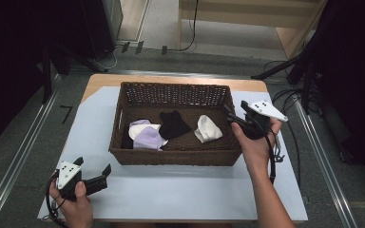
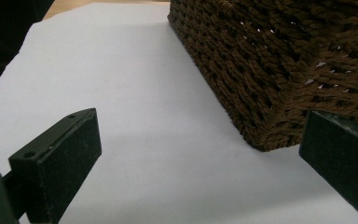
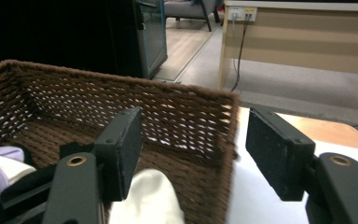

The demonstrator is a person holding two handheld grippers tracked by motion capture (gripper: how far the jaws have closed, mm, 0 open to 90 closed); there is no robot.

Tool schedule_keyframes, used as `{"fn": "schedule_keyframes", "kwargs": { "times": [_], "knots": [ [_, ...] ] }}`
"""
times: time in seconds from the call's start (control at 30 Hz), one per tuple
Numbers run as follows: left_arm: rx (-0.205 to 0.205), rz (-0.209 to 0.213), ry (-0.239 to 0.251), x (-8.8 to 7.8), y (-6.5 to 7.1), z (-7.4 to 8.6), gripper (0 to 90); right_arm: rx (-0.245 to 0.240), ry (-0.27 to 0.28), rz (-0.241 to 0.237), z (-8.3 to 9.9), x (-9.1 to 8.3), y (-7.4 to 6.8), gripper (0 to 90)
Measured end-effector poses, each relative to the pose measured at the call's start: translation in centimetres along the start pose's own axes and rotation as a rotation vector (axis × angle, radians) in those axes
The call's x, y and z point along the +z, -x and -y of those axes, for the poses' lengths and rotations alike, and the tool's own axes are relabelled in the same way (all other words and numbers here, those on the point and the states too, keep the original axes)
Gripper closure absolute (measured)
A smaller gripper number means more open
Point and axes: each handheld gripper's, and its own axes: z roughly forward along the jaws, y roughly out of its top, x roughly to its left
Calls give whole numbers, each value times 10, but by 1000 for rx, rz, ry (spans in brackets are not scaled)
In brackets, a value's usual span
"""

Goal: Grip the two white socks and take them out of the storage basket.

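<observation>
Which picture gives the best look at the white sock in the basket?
The high view: the white sock lies whole at the right end of the basket. The right gripper view catches part of it beside one jaw. The left gripper view faces the basket's outer wall.

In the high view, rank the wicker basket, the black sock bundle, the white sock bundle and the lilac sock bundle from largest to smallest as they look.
1. Wicker basket, by far the largest.
2. Lilac sock bundle.
3. Black sock bundle, close to the lilac one, so that order is unsure.
4. White sock bundle, slightly smaller.

White sock [image 1: 207,128] lies crumpled inside basket [image 1: 176,156].
</observation>
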Motion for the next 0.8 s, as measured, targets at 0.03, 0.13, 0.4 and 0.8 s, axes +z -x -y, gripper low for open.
{"fn": "schedule_keyframes", "kwargs": {
  "times": [0.03, 0.13, 0.4, 0.8],
  "knots": [
    [1, -1, 0, 0, 0, 0, 0, -6, -18, 1, -2, 4, -4, 373],
    [1, 0, 0, 0, 0, 0, 0, -8, -5, 1, -6, 9, -9, 380],
    [-3, 3, -1, 0, -1, 0, 0, -4, -24, -16, -8, 32, -27, 382],
    [-9, 5, 2, 0, -1, 0, 0, 79, -179, -23, 10, 62, -34, 485]
  ]
}}
